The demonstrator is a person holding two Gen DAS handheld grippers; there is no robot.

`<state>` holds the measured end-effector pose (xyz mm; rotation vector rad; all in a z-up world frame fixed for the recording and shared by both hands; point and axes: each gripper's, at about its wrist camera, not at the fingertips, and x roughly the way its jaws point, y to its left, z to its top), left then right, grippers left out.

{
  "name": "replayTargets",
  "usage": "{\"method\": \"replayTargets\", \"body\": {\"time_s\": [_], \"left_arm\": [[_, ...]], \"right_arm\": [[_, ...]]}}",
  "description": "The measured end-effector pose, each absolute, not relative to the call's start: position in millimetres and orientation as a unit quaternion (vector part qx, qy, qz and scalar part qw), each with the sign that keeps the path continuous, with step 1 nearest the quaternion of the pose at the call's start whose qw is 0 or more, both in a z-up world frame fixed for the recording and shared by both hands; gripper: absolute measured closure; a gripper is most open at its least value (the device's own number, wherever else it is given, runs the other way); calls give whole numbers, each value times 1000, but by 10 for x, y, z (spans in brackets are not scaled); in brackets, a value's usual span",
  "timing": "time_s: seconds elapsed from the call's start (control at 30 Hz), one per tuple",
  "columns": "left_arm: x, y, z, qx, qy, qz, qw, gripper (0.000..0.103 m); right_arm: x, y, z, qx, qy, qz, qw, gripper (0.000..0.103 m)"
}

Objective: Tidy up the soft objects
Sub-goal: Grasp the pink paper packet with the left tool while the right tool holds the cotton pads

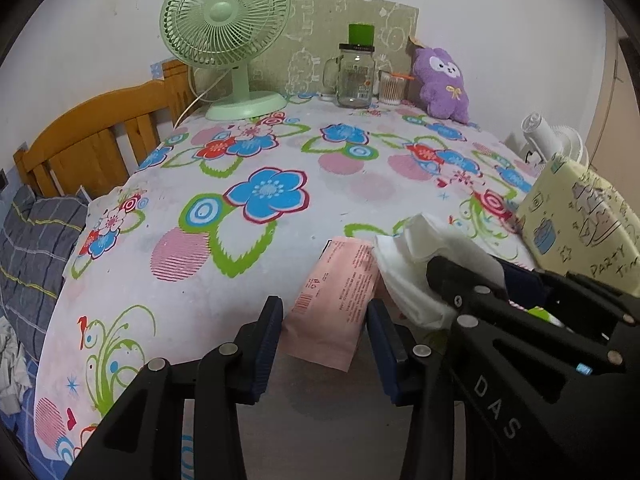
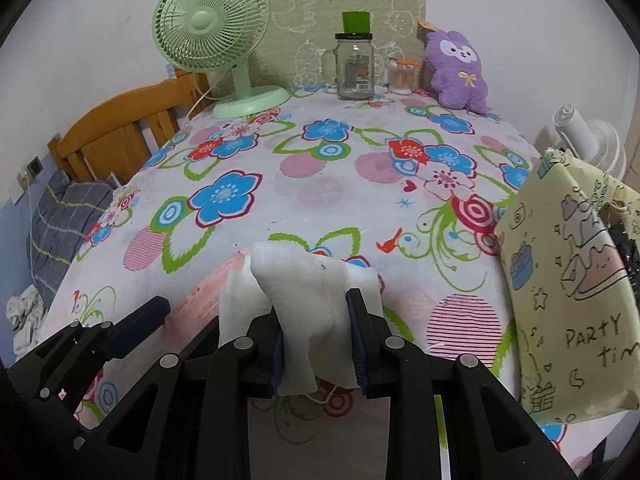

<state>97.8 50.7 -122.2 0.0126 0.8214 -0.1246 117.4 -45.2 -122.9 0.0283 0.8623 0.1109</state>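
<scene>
Bench (image 2: 320, 208): covered by a white cloth printed with blue, red and pink flowers and green leaves.

Left tongs (image 1: 324, 332): closed on a pink flat packet (image 1: 340, 304), one pad against each long edge. The packet's near end stands lifted off the cloth and its far end reaches toward the bench middle. In the right wrist view only a strip of the packet shows, behind the white cloth.

Right tongs (image 2: 316, 344): clenched on a bunched white soft cloth or tissue (image 2: 304, 292), held just right of the pink packet and overlapping its edge. The bunch rises above the pads and a loose tail hangs below them. Whether it is tissue or fabric cannot be told from this view.

Yellow pouch (image 2: 568, 300): at the right edge of the bench, printed with cartoon figures and the words "PARTY TIME", standing on its edge and tilted.

Back of the bench, left to right: green desk fan (image 2: 216, 32); glass jar with handle (image 2: 354, 72), with a green cylinder (image 2: 356, 22) on its lid; small clear container of cotton swabs (image 2: 404, 76); purple plush toy (image 2: 460, 72) upright against the wall.

Beyond the bench, left: wooden bed frame (image 1: 92, 136) and a grey checked pillow (image 1: 36, 240). Right: white fan (image 2: 588, 140).
</scene>
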Motion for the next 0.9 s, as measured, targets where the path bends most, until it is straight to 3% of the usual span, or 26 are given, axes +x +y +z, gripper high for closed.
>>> {"method": "replayTargets", "body": {"time_s": [0.3,0.7,0.8,0.9], "left_arm": [[945,356,-1110,2,391,-62,918,59],[1005,221,-1373,8,434,-52,899,58],[1040,190,-1396,10,437,-58,898,41],[1076,162,-1409,16,435,-57,898,38]], "right_arm": [[1108,-591,-1079,13,402,47,915,73],[1081,-733,-1225,9,412,28,911,73],[1107,-765,-1247,9,414,22,910,73],[1145,-798,-1266,10,417,18,909,73]]}}
